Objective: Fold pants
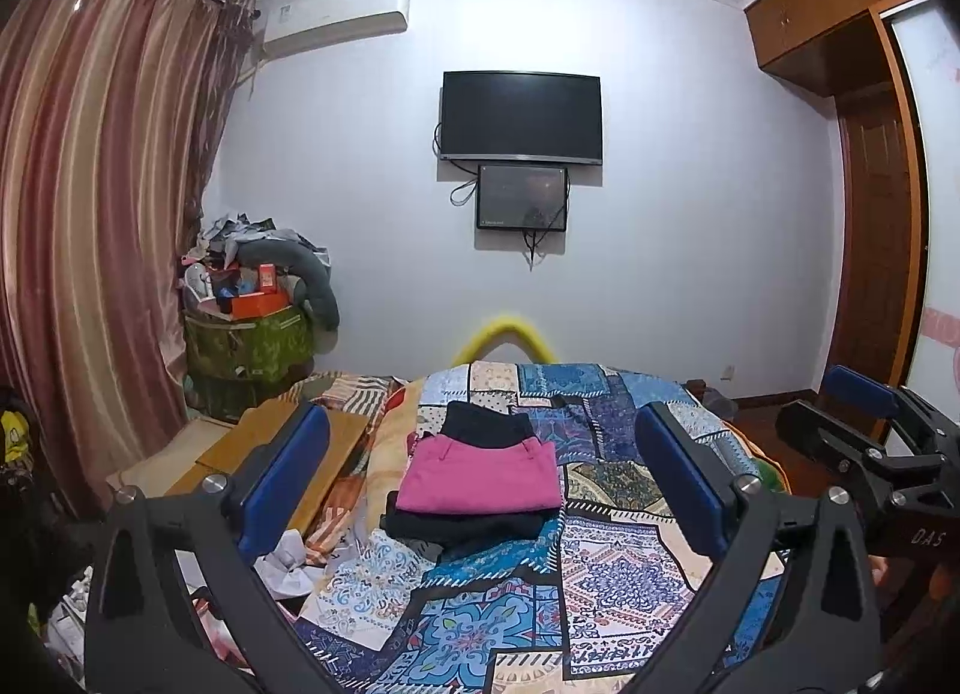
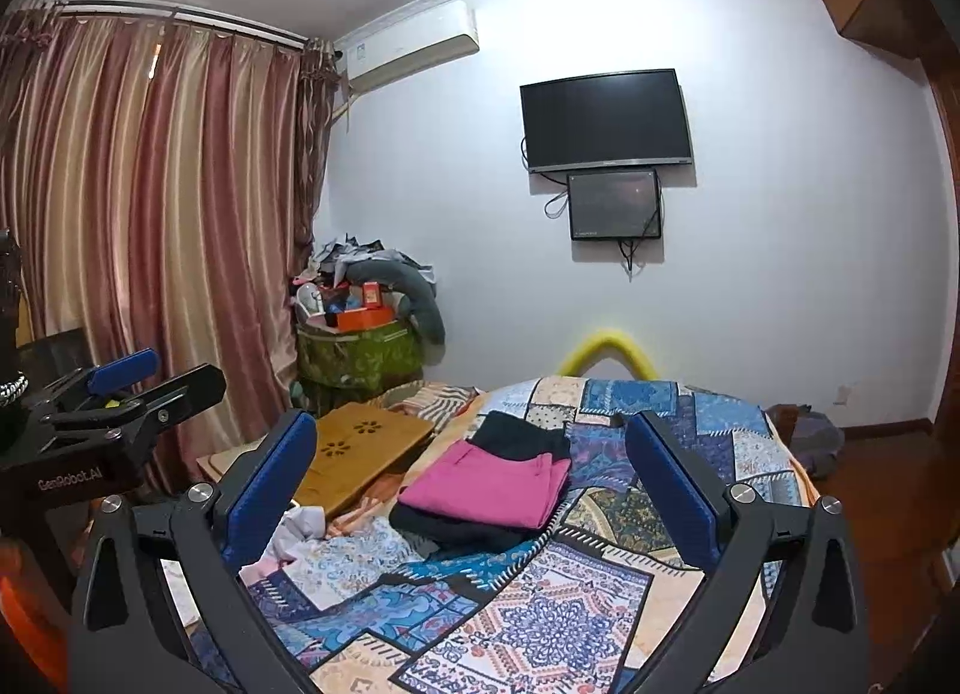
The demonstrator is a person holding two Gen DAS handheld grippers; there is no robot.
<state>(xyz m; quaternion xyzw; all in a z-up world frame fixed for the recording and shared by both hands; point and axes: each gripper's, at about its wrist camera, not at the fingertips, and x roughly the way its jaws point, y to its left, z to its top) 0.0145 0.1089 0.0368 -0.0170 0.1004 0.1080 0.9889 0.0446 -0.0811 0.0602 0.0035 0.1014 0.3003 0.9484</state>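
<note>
- Three folded garments sit stacked mid-bed on the patchwork quilt (image 1: 606,568): pink pants (image 1: 480,475) on top, a black garment (image 1: 468,523) under them, and another dark garment (image 1: 489,424) just behind.
- Judging by the neat pile, the fold looks done; if you tidy further, square the pink edges over the black layer without dragging the stack.
- Your left gripper (image 1: 480,490) has its blue pads fully apart, holding nothing and well short of the pile.
- Your right gripper (image 2: 474,484) is likewise spread wide and empty, touching no cloth.

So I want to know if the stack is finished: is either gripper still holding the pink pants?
No: the folded pink pants lie on the patchwork bedspread, clear of both open grippers.
</note>
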